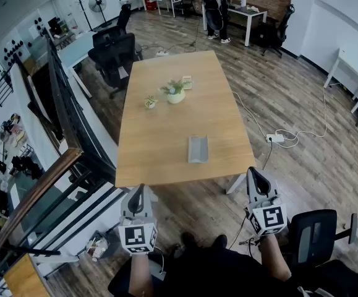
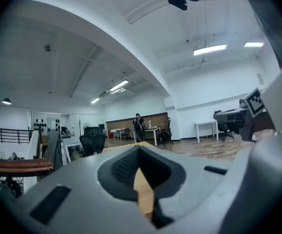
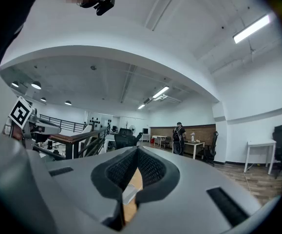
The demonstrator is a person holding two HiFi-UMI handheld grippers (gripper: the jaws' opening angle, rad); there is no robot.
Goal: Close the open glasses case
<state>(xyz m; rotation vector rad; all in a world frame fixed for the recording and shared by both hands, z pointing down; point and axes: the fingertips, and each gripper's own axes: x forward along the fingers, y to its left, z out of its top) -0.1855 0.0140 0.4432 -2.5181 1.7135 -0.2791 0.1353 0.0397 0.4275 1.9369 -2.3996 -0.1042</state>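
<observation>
The person stands back from the wooden table (image 1: pixel 160 135), holding the left gripper (image 1: pixel 139 192) and the right gripper (image 1: pixel 256 177) roughly level, short of its near edge. Each has its fingers pressed together with nothing between them. The grey glasses case (image 1: pixel 198 148) lies flat on the table toward that near edge, well apart from both grippers, with a small potted plant (image 1: pixel 175 91) farther along.

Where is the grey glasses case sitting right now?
In the head view, the grey glasses case lies on the long wooden table, towards its near end and right of centre, closer to the person than the small potted plants.
</observation>
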